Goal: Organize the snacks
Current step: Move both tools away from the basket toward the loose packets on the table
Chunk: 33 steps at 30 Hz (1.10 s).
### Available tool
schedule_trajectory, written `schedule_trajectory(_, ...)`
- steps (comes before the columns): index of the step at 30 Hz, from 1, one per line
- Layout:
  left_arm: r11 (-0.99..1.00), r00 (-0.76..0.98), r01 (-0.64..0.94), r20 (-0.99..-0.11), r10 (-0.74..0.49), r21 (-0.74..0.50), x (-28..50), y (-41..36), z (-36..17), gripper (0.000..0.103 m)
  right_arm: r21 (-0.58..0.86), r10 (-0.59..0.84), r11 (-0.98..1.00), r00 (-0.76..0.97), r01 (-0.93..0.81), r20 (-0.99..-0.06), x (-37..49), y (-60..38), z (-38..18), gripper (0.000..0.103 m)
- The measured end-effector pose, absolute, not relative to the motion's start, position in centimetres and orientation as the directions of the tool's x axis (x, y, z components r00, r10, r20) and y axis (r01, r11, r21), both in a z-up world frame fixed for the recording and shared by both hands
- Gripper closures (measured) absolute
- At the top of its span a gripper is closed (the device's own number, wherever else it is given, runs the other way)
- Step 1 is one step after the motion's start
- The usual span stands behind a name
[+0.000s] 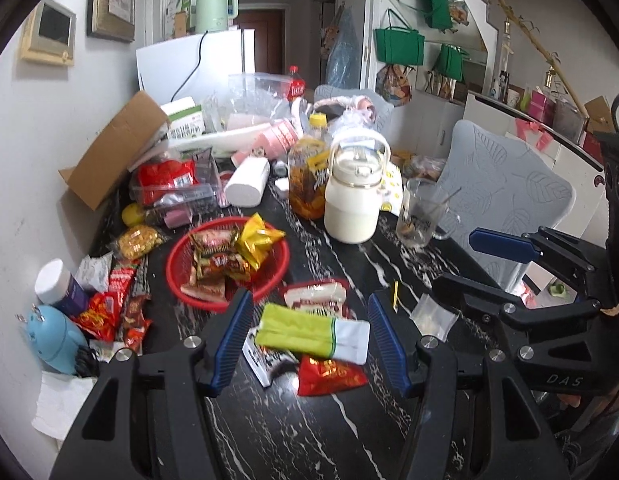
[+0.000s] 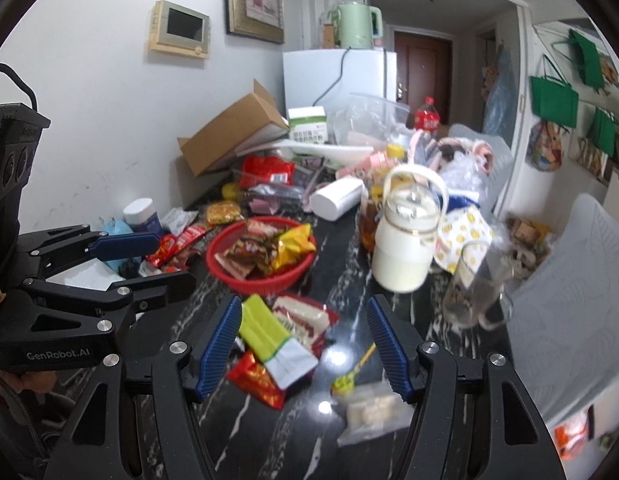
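I see the black marble table [image 1: 389,264] crowded with clutter. At its centre the red basket [image 1: 177,276] holds several snack packets. Nearer me lies the yellow-green and white packet [image 1: 309,334], on top of a red-and-white packet [image 1: 315,300] and a red foil packet [image 1: 329,376]. My left gripper [image 1: 309,340] is spread wide around them, empty. My right gripper [image 2: 305,350] is likewise wide apart, holding nothing.

Glossy black marble-look table [image 1: 329,420], red plastic mesh basket [image 1: 177,276], seemingly foil snack packets [image 1: 329,376].
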State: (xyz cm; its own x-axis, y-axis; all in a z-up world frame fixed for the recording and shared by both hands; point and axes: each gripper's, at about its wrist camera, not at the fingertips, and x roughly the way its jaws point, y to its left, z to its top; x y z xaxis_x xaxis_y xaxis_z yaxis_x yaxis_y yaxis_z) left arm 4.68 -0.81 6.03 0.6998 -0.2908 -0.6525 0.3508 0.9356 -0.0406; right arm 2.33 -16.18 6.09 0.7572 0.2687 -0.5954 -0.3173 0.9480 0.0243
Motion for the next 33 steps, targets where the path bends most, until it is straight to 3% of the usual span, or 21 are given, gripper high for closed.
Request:
schedule_trajectory(17, 0.945, 0.606, 0.319, -0.75, -0.264, -0.075, 4.2, -0.1, -1.0, 0.044, 0.103, 0.258, 0.958, 0.644, -0.269, -0.72, 2.3, -16.5, -2.6, 0.038)
schedule_trajectory(33, 0.961, 0.543, 0.22, -0.798, -0.264, -0.168, 7.5, 1.6, -5.8, 0.044, 0.104, 0.238, 0.964, 0.624, -0.243, -0.744, 3.6, -16.5, -5.5, 0.031)
